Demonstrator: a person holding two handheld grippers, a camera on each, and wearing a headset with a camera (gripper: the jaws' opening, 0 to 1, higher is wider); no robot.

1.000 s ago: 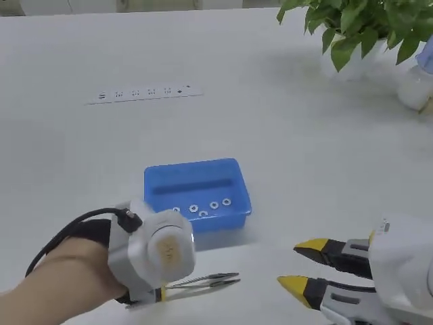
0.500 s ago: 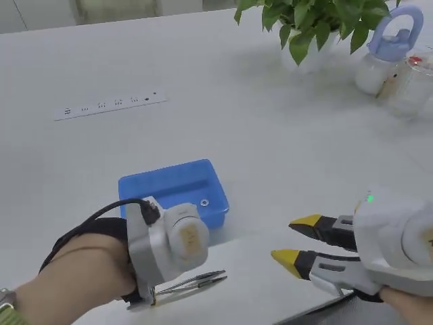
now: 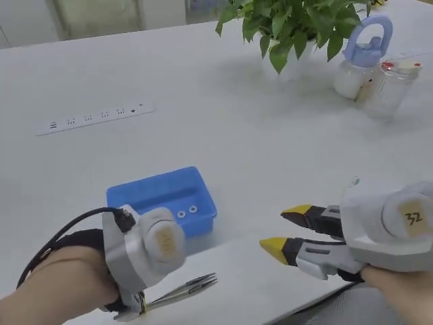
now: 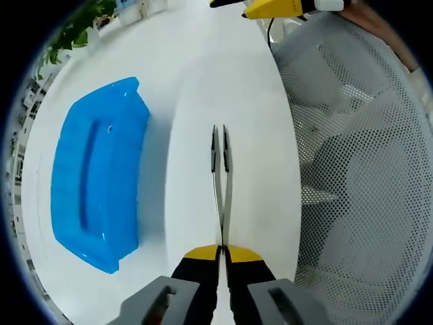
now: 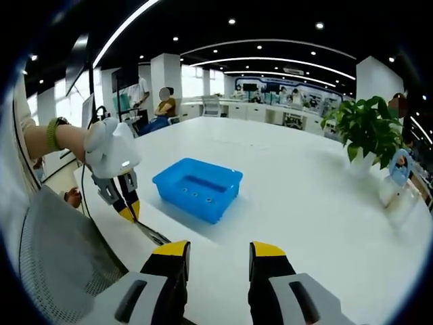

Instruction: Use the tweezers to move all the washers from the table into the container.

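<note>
At left, the left tool grips closed tweezers low over the surface; the blue container behind shows two washers, its near corner hidden by that tool. The right tool hovers empty, jaws moderately apart.

Open ground: bare white tabletop between blue rectangular plastic container and right gripper | Near edge: thin steel tweezers jut from left gripper towards right gripper, with a gap between | Far left: flat white power strip | Far right: leafy green potted plant, blue-capped white bottle, clear glass jar.
</note>
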